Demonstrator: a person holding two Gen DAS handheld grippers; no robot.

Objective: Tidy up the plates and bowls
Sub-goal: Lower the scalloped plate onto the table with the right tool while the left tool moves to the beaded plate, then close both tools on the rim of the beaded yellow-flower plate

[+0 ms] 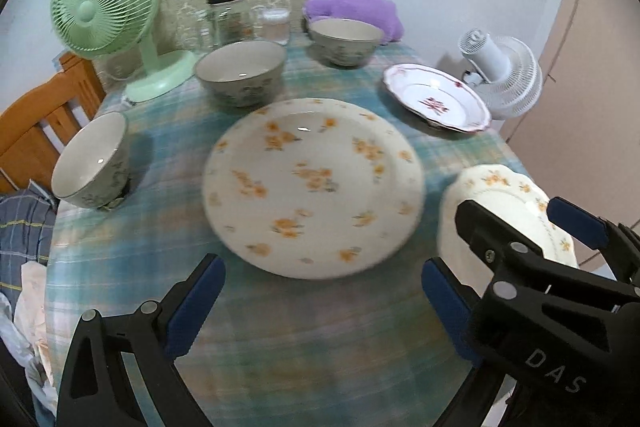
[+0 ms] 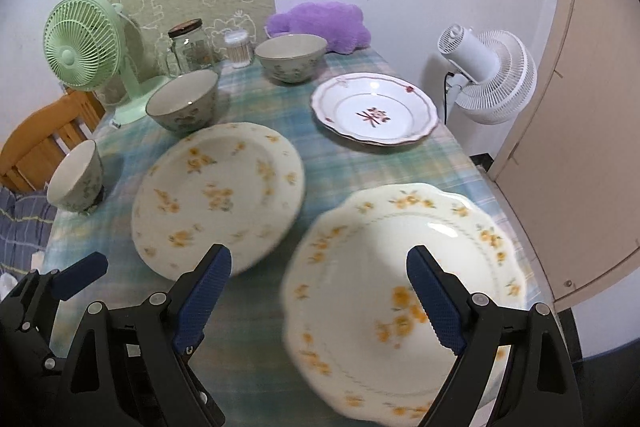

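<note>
Both tongs open and empty above the table, nothing stacked yet.

Left tongs (image 1: 322, 301) face the round floral plate (image 1: 312, 187); right tongs (image 2: 318, 297) hover over the scalloped plate (image 2: 404, 299). Three bowls (image 2: 182, 99) sit apart along the far-left side, likely awaiting nesting.

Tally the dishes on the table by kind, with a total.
Bowls: 3 – left bowl, middle bowl, far bowl
Plates: 3 – round yellow-flower plate, scalloped yellow-flower plate, red-pattern plate
Total: 6

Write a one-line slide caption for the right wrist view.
Open right gripper above the scalloped yellow-flowered plate; two more plates and three bowls wait on the plaid tablecloth.
</note>
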